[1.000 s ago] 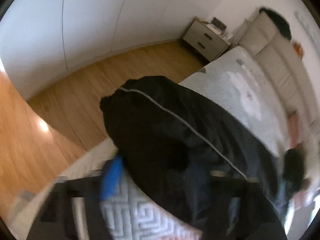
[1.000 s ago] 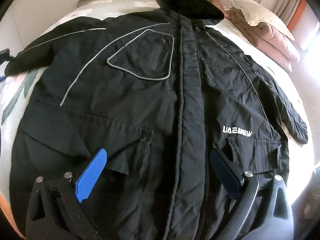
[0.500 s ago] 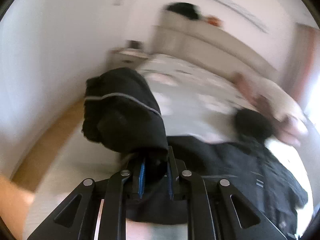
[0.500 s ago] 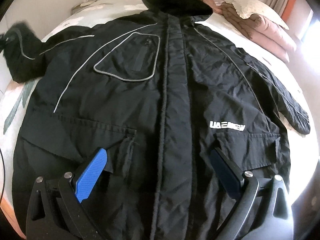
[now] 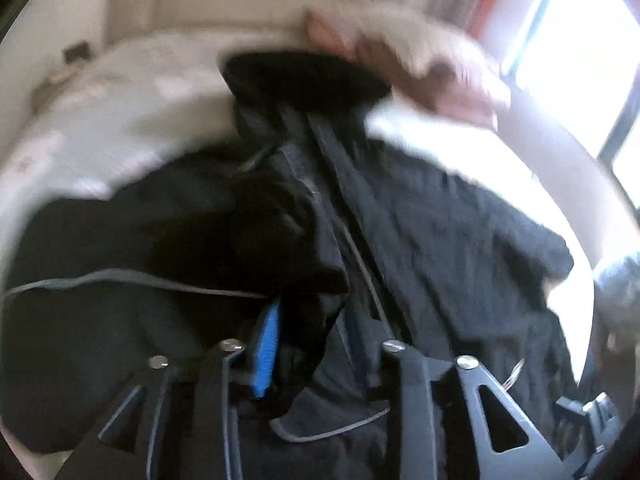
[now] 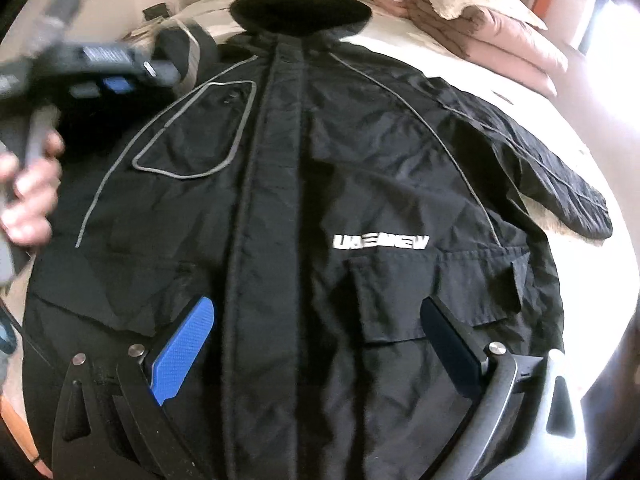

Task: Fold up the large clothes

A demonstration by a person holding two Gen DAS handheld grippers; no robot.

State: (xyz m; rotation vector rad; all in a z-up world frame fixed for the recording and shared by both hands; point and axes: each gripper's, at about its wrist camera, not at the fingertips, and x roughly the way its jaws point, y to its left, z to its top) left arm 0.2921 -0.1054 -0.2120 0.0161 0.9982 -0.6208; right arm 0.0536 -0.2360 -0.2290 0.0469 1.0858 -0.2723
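Swung across since earlier: left gripper [image 5: 312,344], jaws just reopening around sleeve [image 5: 192,240]. Right gripper [image 6: 316,344] released above jacket [image 6: 320,200], flat on bed [image 6: 500,80]. Lay sleeve toward 3 o'clock, smooth.

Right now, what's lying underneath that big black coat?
The black coat lies spread on a bed with pale bedding, which shows all around the coat's edges. Whatever lies directly beneath the coat is covered.
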